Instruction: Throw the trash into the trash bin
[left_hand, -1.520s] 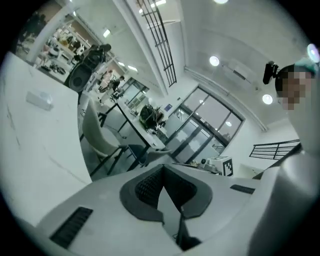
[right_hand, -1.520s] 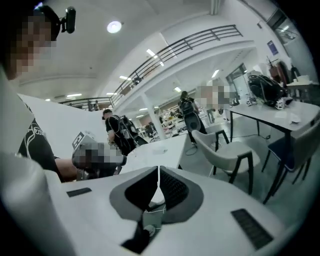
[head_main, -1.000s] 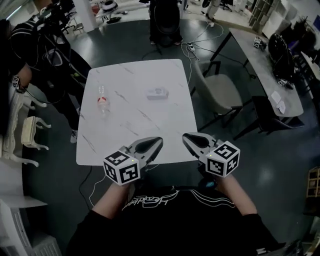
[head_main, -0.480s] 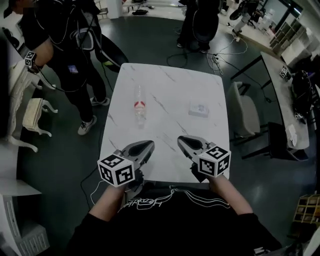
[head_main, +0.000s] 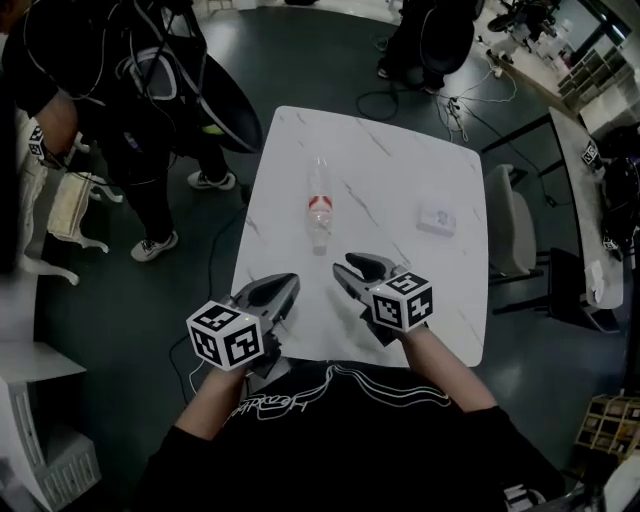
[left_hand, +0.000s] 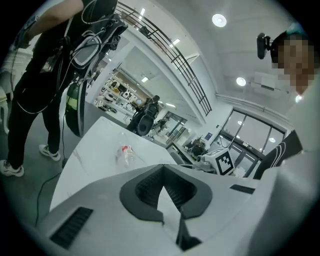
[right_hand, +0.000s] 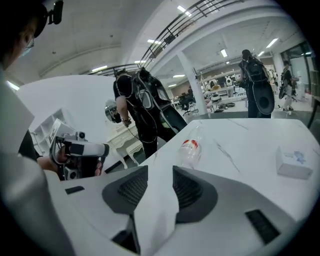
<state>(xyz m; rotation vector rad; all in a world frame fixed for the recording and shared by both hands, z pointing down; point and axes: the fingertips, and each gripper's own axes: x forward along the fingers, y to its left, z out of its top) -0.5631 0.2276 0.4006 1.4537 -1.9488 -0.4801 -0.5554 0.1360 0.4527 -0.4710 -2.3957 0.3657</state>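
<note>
A clear plastic bottle (head_main: 318, 210) with a red label lies on the white marble table (head_main: 400, 170), left of its middle. It also shows in the left gripper view (left_hand: 125, 154) and the right gripper view (right_hand: 190, 147). A small white box (head_main: 437, 218) lies to the bottle's right, also seen as the box (right_hand: 295, 162). My left gripper (head_main: 285, 284) hangs at the table's near edge, shut and empty (left_hand: 162, 169). My right gripper (head_main: 352, 268) is over the near part of the table, short of the bottle. Its jaws have just been opening, with nothing between them (right_hand: 160, 172).
A dark bag-like container (head_main: 215, 105) stands off the table's far left corner beside a standing person (head_main: 130, 150). A second person (head_main: 430, 40) stands beyond the far edge. A grey chair (head_main: 505, 230) is at the table's right, with a long desk (head_main: 585, 200) further right and cables on the floor.
Both grippers have come forward to the table's near edge, closer to the bottle. The right gripper's jaws have parted. The bottle and the box have not moved on the table.
</note>
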